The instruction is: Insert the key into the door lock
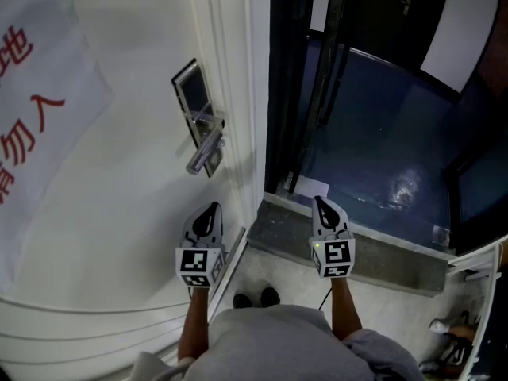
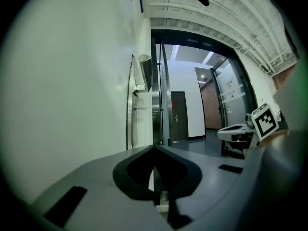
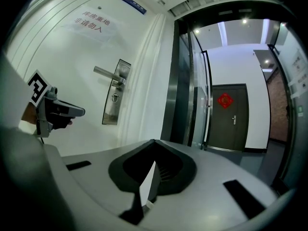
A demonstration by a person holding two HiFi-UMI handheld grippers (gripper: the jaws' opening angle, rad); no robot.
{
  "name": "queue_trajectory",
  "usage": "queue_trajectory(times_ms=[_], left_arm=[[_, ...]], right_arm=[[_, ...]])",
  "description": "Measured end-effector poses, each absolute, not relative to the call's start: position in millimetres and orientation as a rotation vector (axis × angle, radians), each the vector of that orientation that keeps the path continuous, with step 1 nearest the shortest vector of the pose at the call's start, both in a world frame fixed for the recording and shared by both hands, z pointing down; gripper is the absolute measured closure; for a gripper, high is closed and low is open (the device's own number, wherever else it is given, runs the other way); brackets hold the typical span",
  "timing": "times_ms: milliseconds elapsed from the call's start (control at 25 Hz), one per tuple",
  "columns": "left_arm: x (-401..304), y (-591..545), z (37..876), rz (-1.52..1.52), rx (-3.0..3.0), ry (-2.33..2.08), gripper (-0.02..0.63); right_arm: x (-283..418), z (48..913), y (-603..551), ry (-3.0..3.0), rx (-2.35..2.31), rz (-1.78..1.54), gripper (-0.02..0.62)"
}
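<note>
The door lock is a metal plate with a lever handle on the white door. In the right gripper view the lock plate is ahead to the left, its keyhole under the lever. My left gripper is shut, below the handle and close to the door's edge. My right gripper is shut and stands off to the right, before the open doorway. No key shows in any view. The left gripper and the right gripper each end in a closed tip.
A paper sign with red characters hangs on the door. Right of the white frame a stone threshold leads to a dark blue corridor floor with a glass door. The person's shoes stand below.
</note>
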State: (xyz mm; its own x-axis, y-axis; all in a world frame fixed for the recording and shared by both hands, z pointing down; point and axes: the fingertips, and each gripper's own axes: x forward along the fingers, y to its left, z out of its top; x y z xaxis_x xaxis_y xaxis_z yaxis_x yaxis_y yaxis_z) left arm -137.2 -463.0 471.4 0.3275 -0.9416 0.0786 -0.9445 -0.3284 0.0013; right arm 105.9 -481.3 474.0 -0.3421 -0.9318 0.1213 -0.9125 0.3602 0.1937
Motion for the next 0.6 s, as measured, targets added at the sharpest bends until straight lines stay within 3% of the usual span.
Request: queue_trajectory(times_ms=[600], left_arm=[[-138.1,-468.4,474.0,0.105,2.514,-1.794,0.589]], right_arm=[[95.8,472.4,-488.9,-2.437,1.638,-0.136,0.574]])
